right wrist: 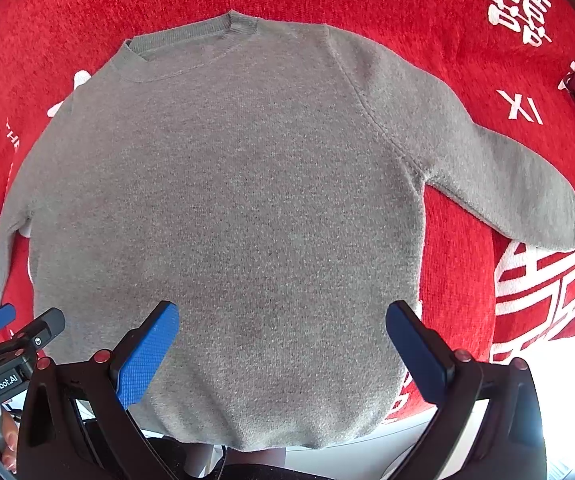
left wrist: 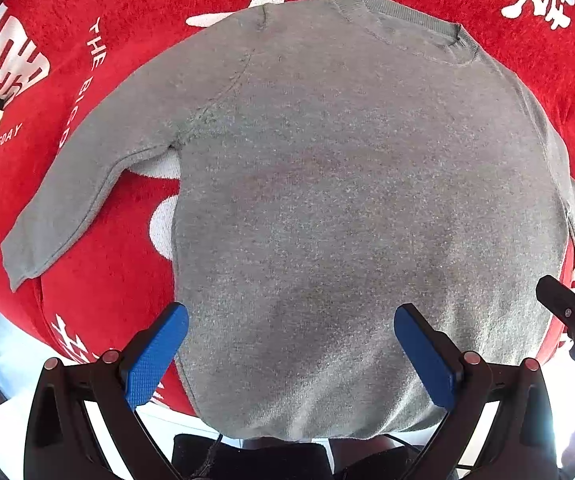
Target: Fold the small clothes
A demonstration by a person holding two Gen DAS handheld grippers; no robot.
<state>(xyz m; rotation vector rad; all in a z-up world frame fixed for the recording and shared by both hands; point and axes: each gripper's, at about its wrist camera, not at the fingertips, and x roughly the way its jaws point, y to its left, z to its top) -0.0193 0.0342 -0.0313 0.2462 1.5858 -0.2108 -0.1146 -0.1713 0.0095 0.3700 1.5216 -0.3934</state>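
Both the left gripper (left wrist: 290, 320) and right gripper (right wrist: 282, 318) hover with fingers spread wide above the hem of the grey sweater (left wrist: 327, 200), lying flat on the red blanket (left wrist: 99, 280).

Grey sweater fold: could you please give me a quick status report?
Left gripper and right gripper open, hovering above the hem. Grey sweater flat on the red blanket, sleeves spread, unfolded. Nothing lying on it.
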